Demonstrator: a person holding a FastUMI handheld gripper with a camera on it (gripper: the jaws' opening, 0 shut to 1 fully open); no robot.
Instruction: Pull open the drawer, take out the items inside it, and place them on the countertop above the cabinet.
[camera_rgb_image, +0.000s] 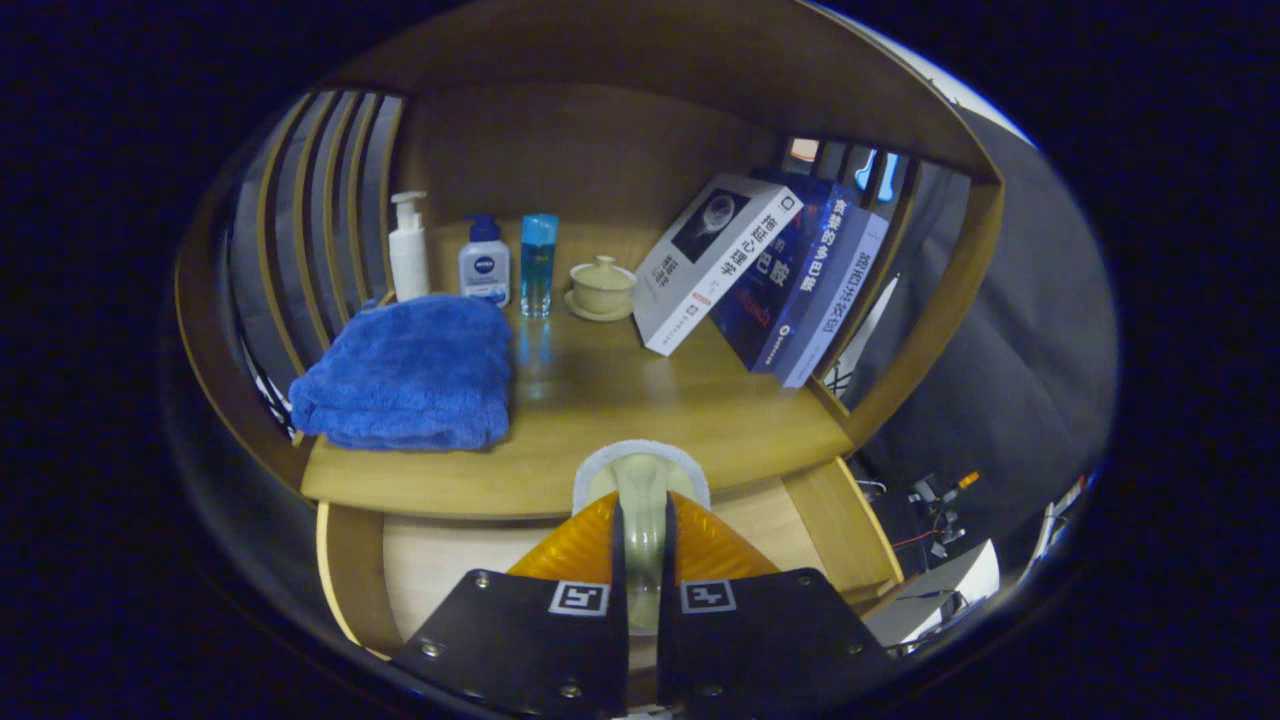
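Jaws close narrow on a pale cup-like item (640, 490), lifted above the open drawer (440, 560) at the bench (600, 400) edge, probably to set it beside the blue towel (410, 372).

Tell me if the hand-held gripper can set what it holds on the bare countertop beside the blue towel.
Probably yes. The hand-held gripper is shut on a pale brush-like item over the open drawer, and the countertop just ahead lies bare between the blue towel and the books.
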